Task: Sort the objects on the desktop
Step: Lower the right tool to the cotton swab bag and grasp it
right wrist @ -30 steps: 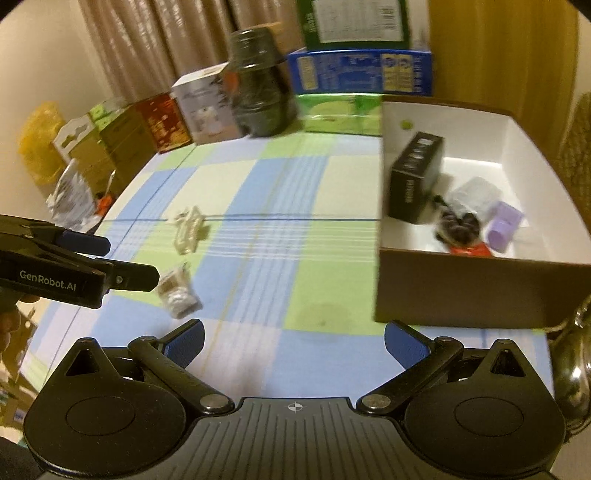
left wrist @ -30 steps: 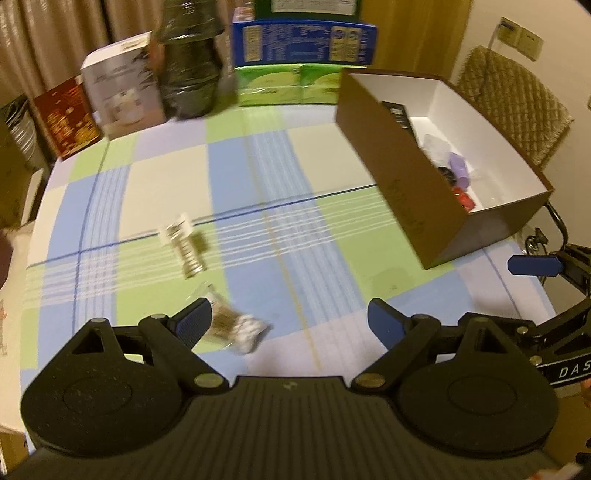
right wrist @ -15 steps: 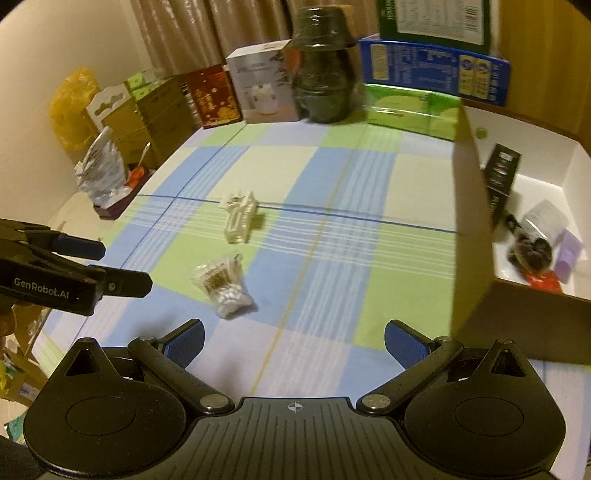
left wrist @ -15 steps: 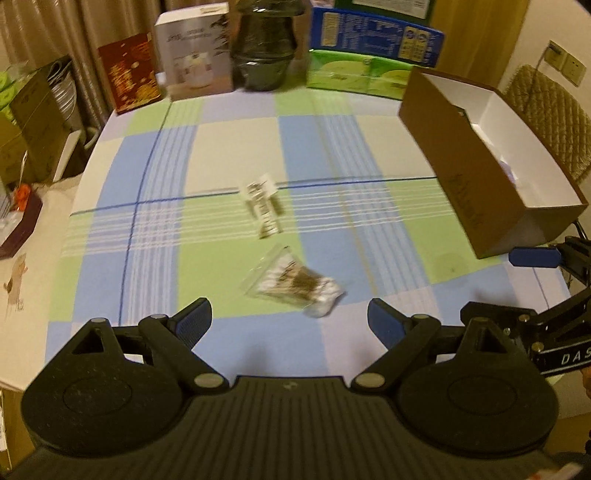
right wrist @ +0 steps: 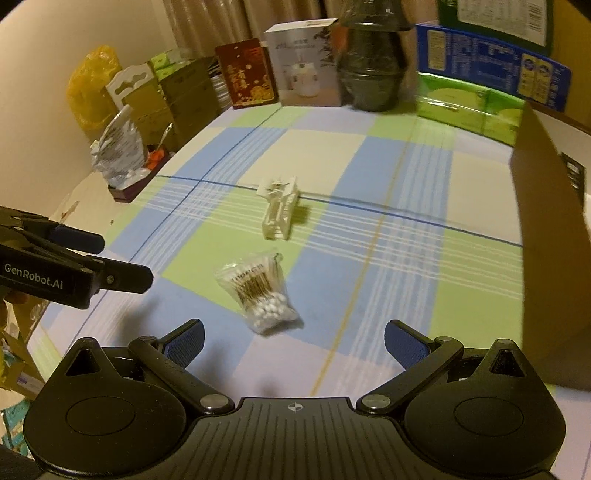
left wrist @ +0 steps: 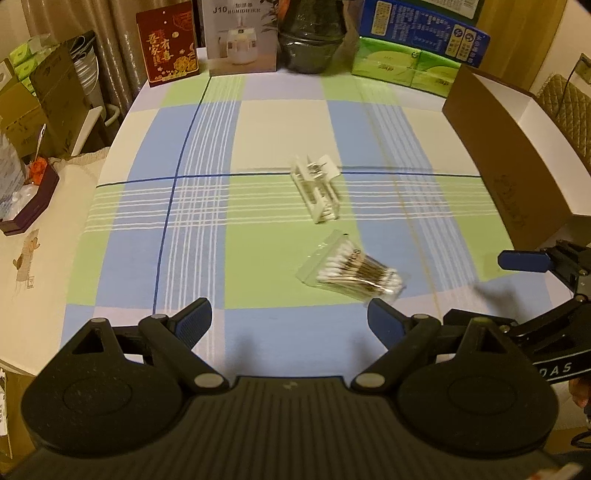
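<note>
Left wrist view shows us our left gripper (left wrist: 290,319) with its jaws spread wide and nothing between them, above the tabletop (left wrist: 277,122) with its blue, green and cream checked cloth. Just ahead of its right finger lies a clear bag of cotton swabs (left wrist: 354,271), flat on a green square, not touched by either finger. A little farther from us, near the thin blue line of the cloth, lies a white plastic clip pack (left wrist: 317,192), apart from the bag. On the right side stands an open cardboard box (left wrist: 509,173); from this view we cannot see what is inside it. At the far edge we see a red box (left wrist: 168,42), a white humidifier box (left wrist: 242,37), a dark jar (left wrist: 312,40) and green tissue packs (left wrist: 402,68) with a blue box (left wrist: 424,26) on top of them. In the right wrist view our right gripper (right wrist: 293,343) is also wide open and holds nothing; the bag of swabs lies just in front of it, nearer to its left finger, and the clip pack is beyond the bag. The tip of the left gripper comes in from the left edge of that view, beside the bag and not touching it.
</note>
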{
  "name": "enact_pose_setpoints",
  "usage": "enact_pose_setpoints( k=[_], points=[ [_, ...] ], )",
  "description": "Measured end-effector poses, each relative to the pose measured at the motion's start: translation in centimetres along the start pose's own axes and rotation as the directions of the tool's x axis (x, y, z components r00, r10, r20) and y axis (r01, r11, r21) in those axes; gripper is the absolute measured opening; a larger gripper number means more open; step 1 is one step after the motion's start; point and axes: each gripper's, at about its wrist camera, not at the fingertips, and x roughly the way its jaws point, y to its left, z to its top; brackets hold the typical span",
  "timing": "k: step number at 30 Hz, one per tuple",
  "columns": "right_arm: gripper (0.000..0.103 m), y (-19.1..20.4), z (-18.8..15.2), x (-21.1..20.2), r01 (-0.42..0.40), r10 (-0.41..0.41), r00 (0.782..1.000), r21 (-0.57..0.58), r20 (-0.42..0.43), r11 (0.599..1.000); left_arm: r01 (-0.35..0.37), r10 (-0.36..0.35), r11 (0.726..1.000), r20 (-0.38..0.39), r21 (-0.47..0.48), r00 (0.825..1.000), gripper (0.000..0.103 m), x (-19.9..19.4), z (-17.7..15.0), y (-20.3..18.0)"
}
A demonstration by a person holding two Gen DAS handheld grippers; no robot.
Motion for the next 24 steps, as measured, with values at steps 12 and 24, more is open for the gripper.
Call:
enact_pose_setpoints(
  k=[12,24],
  points=[
    [0.087,1.9,1.0,5.3,-0.011,0.009,1.0,-0.095,-0.023,0.995,0.017,-0.016,1.0,-0.034,0.02,0.999,0.089,3.2,0.8,2.4],
    [0.054,2.4,1.3,9.3,0.002,-0.011,0.998,-0.135,-0.069,0.991,0.036,-0.032,0.998,-0.077,0.046,0.996,0.089,6.2,2.4,3.8]
  ],
)
